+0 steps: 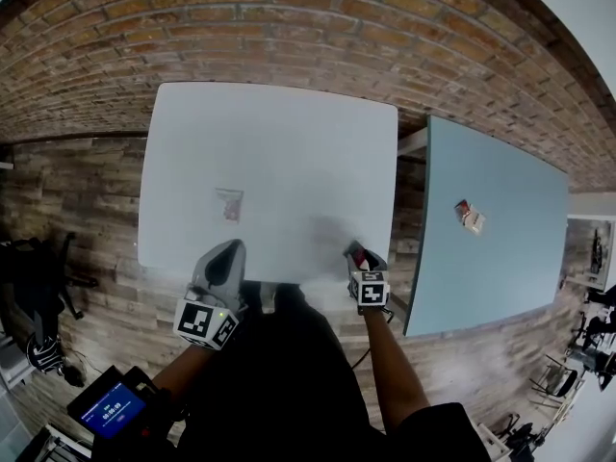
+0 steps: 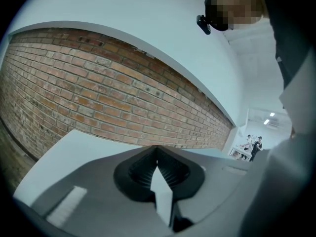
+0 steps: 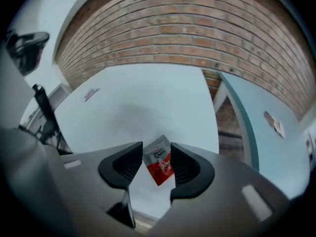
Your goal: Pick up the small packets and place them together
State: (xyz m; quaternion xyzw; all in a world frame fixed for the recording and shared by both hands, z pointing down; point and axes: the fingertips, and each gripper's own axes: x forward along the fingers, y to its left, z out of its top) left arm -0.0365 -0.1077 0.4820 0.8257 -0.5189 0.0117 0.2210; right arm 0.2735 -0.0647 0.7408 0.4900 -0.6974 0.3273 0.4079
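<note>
A small red and white packet (image 3: 160, 165) stands tilted between the jaws of my right gripper (image 3: 156, 158), over the near right edge of the white table (image 1: 289, 142). The jaws are open: there is a gap at the left pad, and the packet lies close against the right pad. In the head view the same packet (image 1: 353, 252) shows at the tip of the right gripper (image 1: 359, 257). A second small packet (image 1: 229, 203) lies flat on the table's left middle, ahead of my left gripper (image 1: 227, 256). That left gripper (image 2: 157, 168) is shut with nothing in it.
A blue-grey table (image 1: 510, 248) stands to the right across a gap, with more small packets (image 1: 469, 217) lying on it. Brick wall (image 1: 289, 27) runs behind both tables. Wood floor shows to the left and below. A device with a lit screen (image 1: 111, 407) sits at the lower left.
</note>
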